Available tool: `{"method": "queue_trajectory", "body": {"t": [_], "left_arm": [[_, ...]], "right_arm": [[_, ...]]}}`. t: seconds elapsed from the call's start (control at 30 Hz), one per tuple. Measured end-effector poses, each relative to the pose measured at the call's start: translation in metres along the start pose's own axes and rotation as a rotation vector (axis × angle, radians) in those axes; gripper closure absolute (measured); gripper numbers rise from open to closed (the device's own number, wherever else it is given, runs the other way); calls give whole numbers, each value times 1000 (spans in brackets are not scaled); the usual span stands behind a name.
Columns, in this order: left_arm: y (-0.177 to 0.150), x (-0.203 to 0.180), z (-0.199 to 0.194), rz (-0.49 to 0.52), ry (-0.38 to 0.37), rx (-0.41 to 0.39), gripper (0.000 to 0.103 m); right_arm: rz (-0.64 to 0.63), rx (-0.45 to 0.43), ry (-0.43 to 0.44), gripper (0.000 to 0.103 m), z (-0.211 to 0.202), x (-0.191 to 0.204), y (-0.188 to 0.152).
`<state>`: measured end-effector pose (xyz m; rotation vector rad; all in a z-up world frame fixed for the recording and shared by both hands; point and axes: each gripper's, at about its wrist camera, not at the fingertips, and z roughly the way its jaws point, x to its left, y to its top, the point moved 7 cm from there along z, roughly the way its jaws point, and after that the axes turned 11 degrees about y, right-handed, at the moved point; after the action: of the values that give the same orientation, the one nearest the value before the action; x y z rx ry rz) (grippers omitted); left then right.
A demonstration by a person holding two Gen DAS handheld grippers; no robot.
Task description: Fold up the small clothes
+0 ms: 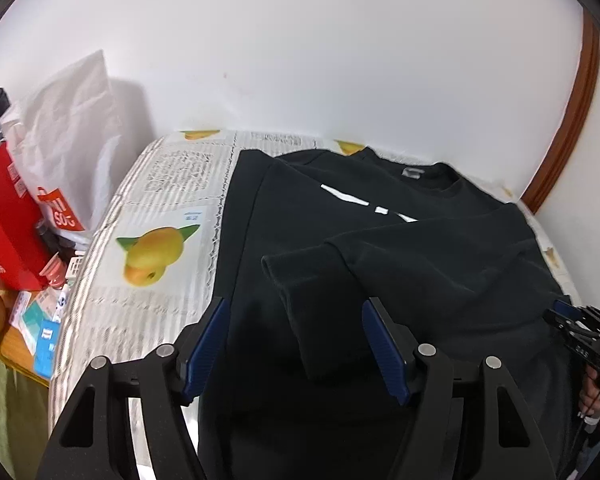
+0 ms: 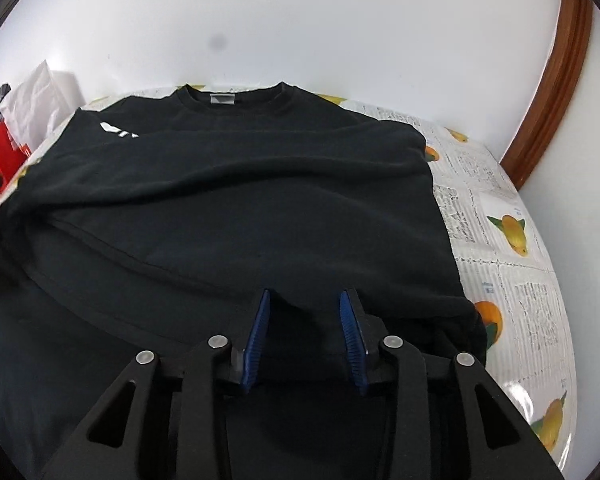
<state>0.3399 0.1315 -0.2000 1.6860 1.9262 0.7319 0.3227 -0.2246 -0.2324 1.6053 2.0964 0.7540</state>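
left gripper [image 1: 292, 308] jaws apart over folded sleeve cuff [image 1: 296, 280], gripping nothing, right gripper [image 2: 306, 300] parted, pads clear of cloth, black sweatshirt [image 2: 228, 200] flat on fruit-print tablecloth [image 1: 156, 200], white wall [image 1: 300, 60] behind

Sweatshirt [image 2: 228, 200] flat on table [image 2: 508, 280], sleeve [image 1: 324, 280] across front; bag [image 1: 72, 136] left of table.

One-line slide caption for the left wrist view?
Open left gripper above black sweatshirt, sleeve folded across.
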Motion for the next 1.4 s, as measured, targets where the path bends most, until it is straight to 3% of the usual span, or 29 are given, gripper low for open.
{"method": "queue_trajectory", "body": {"t": [0.1, 0.2, 0.27, 0.3, 0.33, 0.47, 0.53, 0.67, 0.77, 0.83, 0.97, 1.1, 1.23, 1.37, 1.4], "left_arm": [[3, -2, 20, -16, -8, 38, 49], [3, -3, 37, -42, -13, 64, 68], [4, -8, 40, -44, -35, 72, 92], [5, -10, 38, -25, -27, 64, 93], [8, -13, 33, -2, -14, 36, 94], [21, -10, 7, -28, -55, -29, 94], [25, -7, 2, -27, -35, -45, 94], [17, -5, 19, -18, -6, 12, 94], [7, -3, 32, -14, 8, 48, 94], [4, -4, 33, -3, 18, 46, 93], [4, -4, 29, 24, 47, 51, 90], [-1, -6, 23, 39, 57, 54, 87], [-9, -7, 17, 40, 45, 75, 81], [-19, -6, 3, 49, 37, 77, 68], [-21, -6, -1, 50, 37, 74, 66]], "right_arm": [[-16, -3, -4, 65, 7, -2, -3], [-58, -19, -19, 66, 7, 1, -5], [-91, -25, 4, 88, 7, 8, -5], [-112, -21, 22, 101, 8, 12, -5], [-126, -28, 7, 102, 6, 14, -6], [-124, -70, 44, 102, -9, 13, -2], [-127, -112, 66, 102, -27, 14, 1], [-110, -107, 116, 103, -34, 11, -4], [-78, -28, 58, 103, -15, 0, -16], [-52, -15, 63, 103, -14, -6, -21], [15, -99, 118, 101, -41, -19, -14], [93, -118, 56, 93, -41, -48, -9], [196, -24, 21, 93, -18, -74, -24], [234, -62, 5, 89, -46, -79, -33], [236, -75, -2, 82, -54, -81, -37]]}}
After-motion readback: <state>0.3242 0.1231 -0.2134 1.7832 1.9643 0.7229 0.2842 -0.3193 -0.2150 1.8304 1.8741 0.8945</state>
